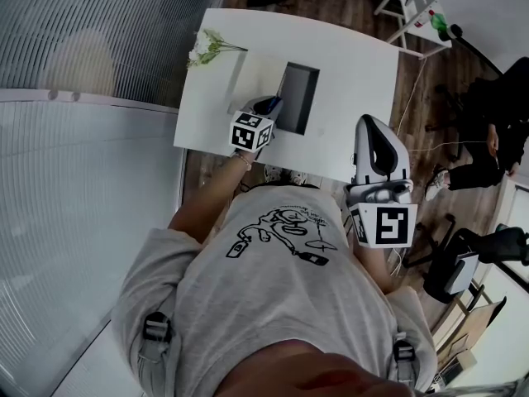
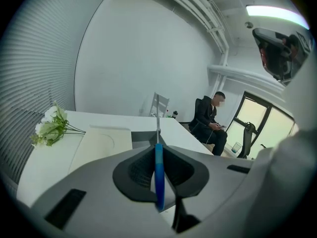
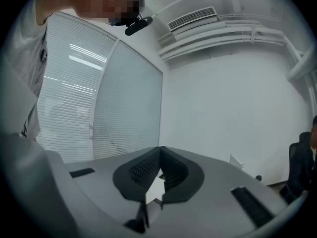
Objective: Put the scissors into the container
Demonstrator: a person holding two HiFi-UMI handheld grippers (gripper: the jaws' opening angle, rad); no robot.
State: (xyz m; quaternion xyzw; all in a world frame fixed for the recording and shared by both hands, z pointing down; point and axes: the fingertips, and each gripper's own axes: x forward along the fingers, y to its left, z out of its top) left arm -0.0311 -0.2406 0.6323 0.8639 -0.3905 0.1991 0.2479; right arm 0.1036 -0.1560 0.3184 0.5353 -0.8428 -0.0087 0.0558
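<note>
My left gripper (image 2: 158, 148) is shut on the scissors (image 2: 158, 175). Their blue handle is pinched between the pads and the thin metal blade sticks out past the jaw tips. In the head view the left gripper (image 1: 269, 106) hovers at the near left edge of the dark grey rectangular container (image 1: 297, 98) on the white table (image 1: 355, 64). A grey corner of the container (image 2: 141, 136) shows just behind the jaws. My right gripper (image 1: 369, 124) is held off the table's near right edge. Its jaws (image 3: 159, 150) are shut with nothing between them, pointing at a blank wall.
A cream mat (image 1: 256, 77) lies left of the container, with a bunch of white flowers (image 1: 207, 48) at the table's left corner. A person (image 2: 210, 125) sits on a chair beyond the table. A white rack (image 1: 413, 7) and office chairs (image 1: 455, 263) stand to the right.
</note>
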